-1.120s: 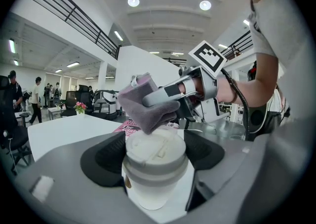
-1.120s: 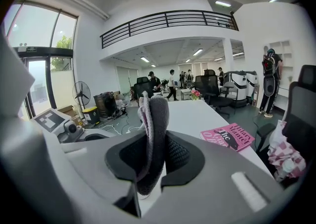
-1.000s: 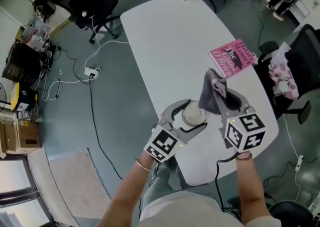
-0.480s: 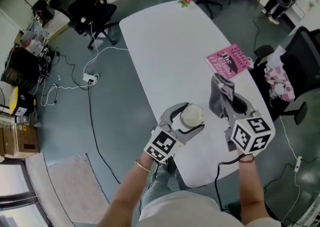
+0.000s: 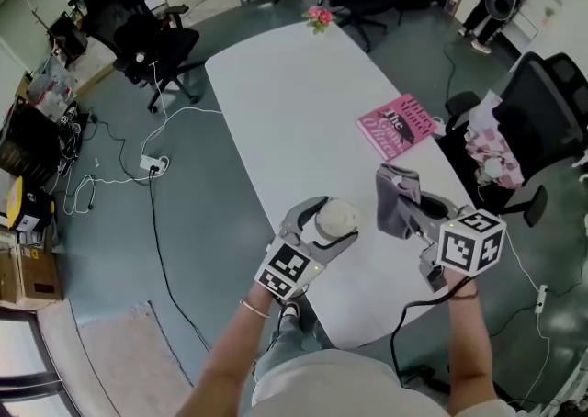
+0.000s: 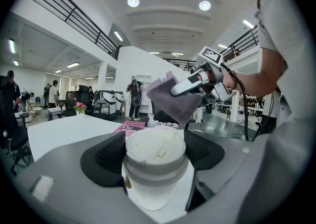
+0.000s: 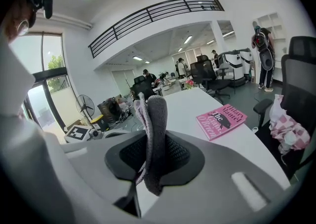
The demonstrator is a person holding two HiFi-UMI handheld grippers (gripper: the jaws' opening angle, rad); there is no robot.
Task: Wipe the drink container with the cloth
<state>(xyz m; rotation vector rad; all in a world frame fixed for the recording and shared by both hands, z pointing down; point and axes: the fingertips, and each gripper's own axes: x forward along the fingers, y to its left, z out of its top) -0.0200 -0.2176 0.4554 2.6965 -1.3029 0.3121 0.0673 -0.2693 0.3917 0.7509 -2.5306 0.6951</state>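
A white paper cup with a cream lid stands upright near the table's front edge, clamped between the jaws of my left gripper. My right gripper is shut on a grey cloth, which sticks up folded between its jaws. In the head view the cloth hangs to the right of the cup, a short gap apart. In the left gripper view the cloth and the right gripper show above and behind the lid.
A pink book lies on the white oval table at its right edge. A small pot of pink flowers stands at the far end. Black office chairs and floor cables surround the table.
The right gripper has carried the cloth away from the cup, to the right and lower. The left gripper still holds the cup in place. The head view has shifted.
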